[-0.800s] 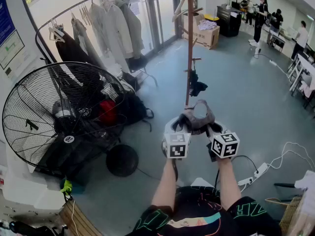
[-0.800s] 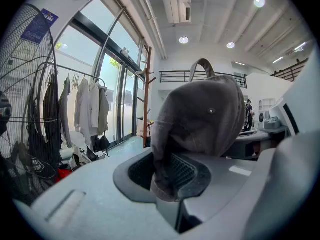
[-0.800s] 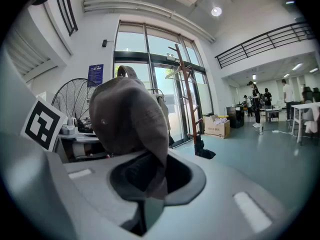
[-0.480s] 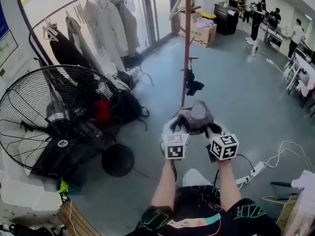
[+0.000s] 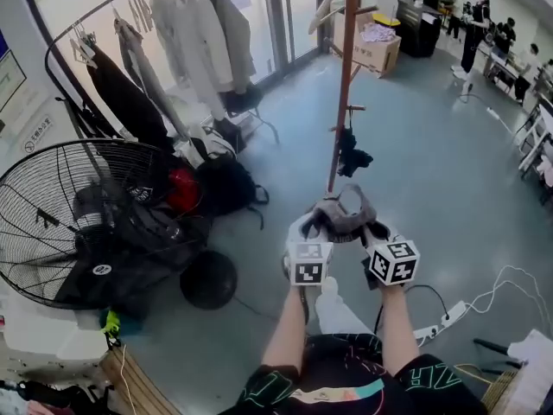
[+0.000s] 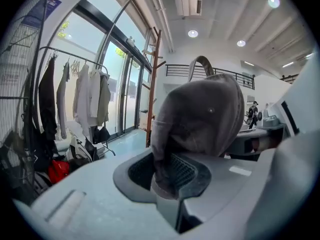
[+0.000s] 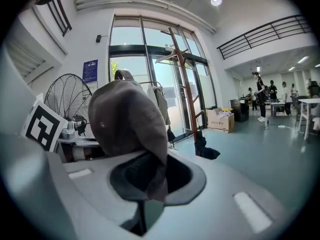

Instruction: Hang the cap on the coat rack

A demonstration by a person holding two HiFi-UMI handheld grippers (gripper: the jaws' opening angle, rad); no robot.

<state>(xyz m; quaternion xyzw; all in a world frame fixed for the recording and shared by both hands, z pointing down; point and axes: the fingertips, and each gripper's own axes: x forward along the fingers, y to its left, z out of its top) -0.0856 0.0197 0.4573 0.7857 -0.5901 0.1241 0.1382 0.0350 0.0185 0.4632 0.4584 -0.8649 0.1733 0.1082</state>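
A grey-brown cap (image 5: 344,214) hangs between my two grippers in front of me. My left gripper (image 5: 313,229) is shut on the cap's (image 6: 200,116) left edge, cloth pinched in its jaws. My right gripper (image 5: 371,229) is shut on the cap's (image 7: 127,121) right edge. The wooden coat rack (image 5: 346,67) stands just beyond the cap, a tall pole with pegs; a dark item (image 5: 352,156) hangs low on it. The coat rack (image 6: 153,79) is ahead in the left gripper view, and the coat rack (image 7: 185,84) lies to the right in the right gripper view.
A big black floor fan (image 5: 82,223) stands at left, with bags (image 5: 212,188) beside it. A clothes rail (image 5: 130,24) with coats runs behind. A cardboard box (image 5: 376,50) and people (image 5: 475,15) are at the far right. A power strip and cables (image 5: 471,305) lie near right.
The view has shifted forward: the coat rack pole is now nearer and more to the right, the fan lower left. Both grippers still hold the cap, slightly closer to the pole's base.
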